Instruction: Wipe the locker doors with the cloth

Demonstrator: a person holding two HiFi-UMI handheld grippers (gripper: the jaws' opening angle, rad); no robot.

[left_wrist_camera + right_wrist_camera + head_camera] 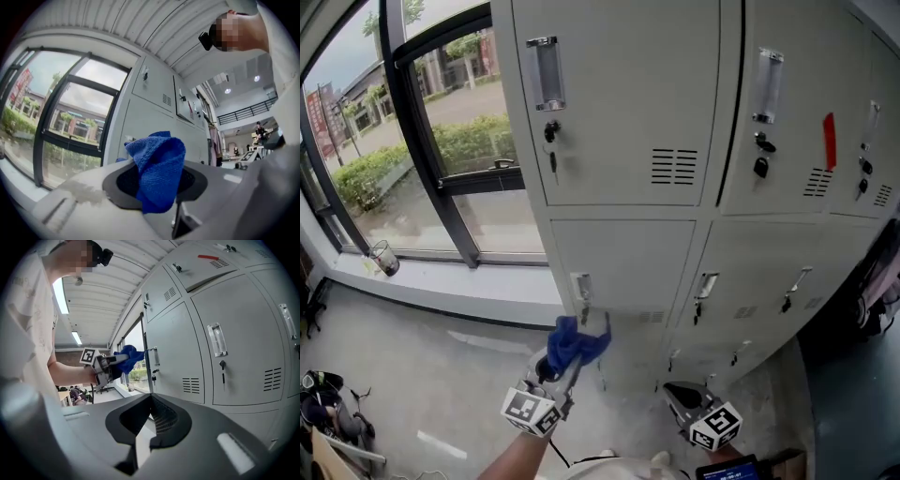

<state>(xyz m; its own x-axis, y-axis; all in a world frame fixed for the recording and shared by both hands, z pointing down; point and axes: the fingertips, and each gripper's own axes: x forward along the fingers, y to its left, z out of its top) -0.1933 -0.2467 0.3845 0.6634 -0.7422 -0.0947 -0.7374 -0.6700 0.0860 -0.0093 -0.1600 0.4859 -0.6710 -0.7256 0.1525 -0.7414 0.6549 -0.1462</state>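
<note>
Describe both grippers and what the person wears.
The left gripper and right gripper are grey, with black ribbed jaw pads and a white cube of black square markers each. The person wears a white short-sleeved shirt.

We stand in the locker area of a large workplace hall, not a home. A bank of pale grey metal lockers (pixel 619 141) fills the wall, with vent slits, handles and small dark keys (pixel 551 131) hanging in the locks. Left of the lockers, a tall dark-framed window (pixel 441 112) faces a green hedge (pixel 469 141) and a road. Below the lockers lies a bare grey concrete floor (pixel 422 375), and above them a white ribbed ceiling (pixel 140 23) with strip lights (pixel 61 294). Past the lockers' far end we see a dark-railed upper gallery (pixel 248 111).
</note>
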